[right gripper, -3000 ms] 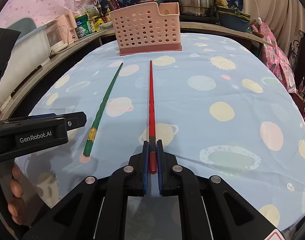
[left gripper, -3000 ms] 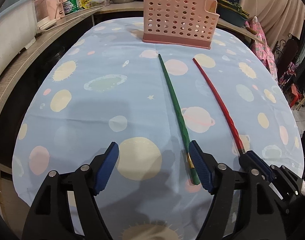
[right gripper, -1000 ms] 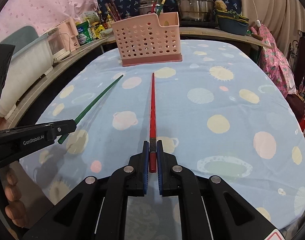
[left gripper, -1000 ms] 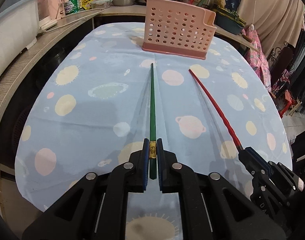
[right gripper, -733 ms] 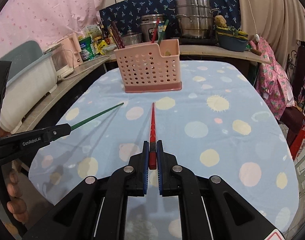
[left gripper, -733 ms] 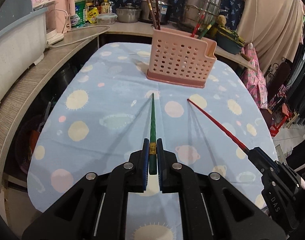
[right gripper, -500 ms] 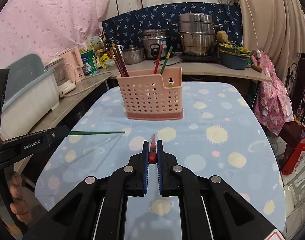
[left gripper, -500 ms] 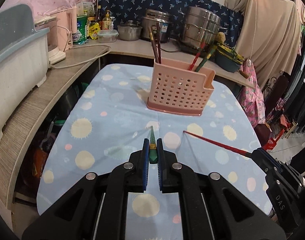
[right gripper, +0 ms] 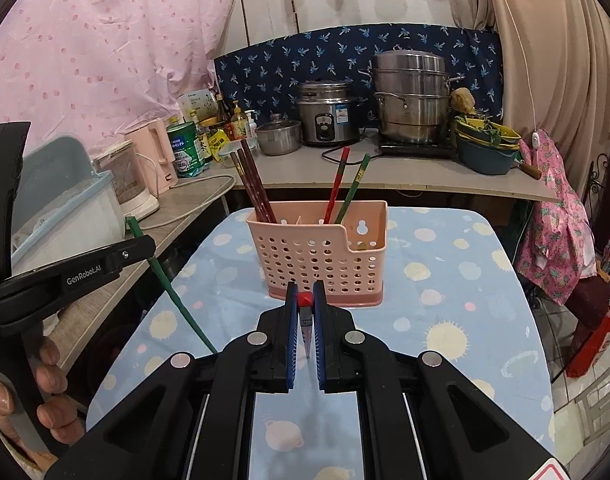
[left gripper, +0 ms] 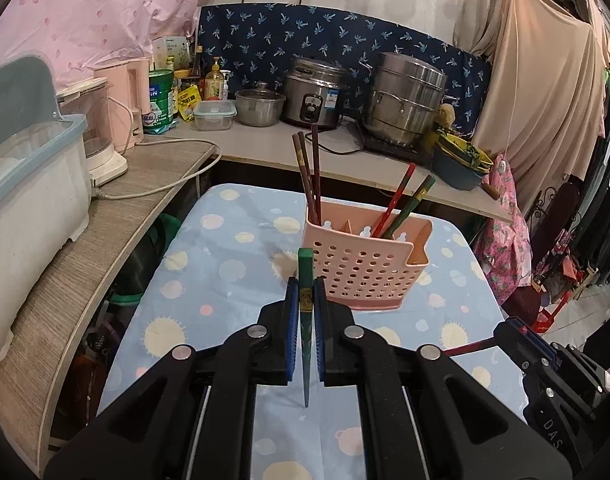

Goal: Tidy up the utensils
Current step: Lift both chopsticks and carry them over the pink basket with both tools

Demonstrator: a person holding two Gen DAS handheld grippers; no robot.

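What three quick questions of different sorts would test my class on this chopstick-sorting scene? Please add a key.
1. True or false: the left gripper is shut on a green chopstick.
2. Which does the right gripper hold? A) a spoon B) a red chopstick C) nothing
3. Fill in: the pink perforated utensil holder stands on a blue ____ patterned with suns and planets.

Key: 1 true; 2 B; 3 tablecloth.
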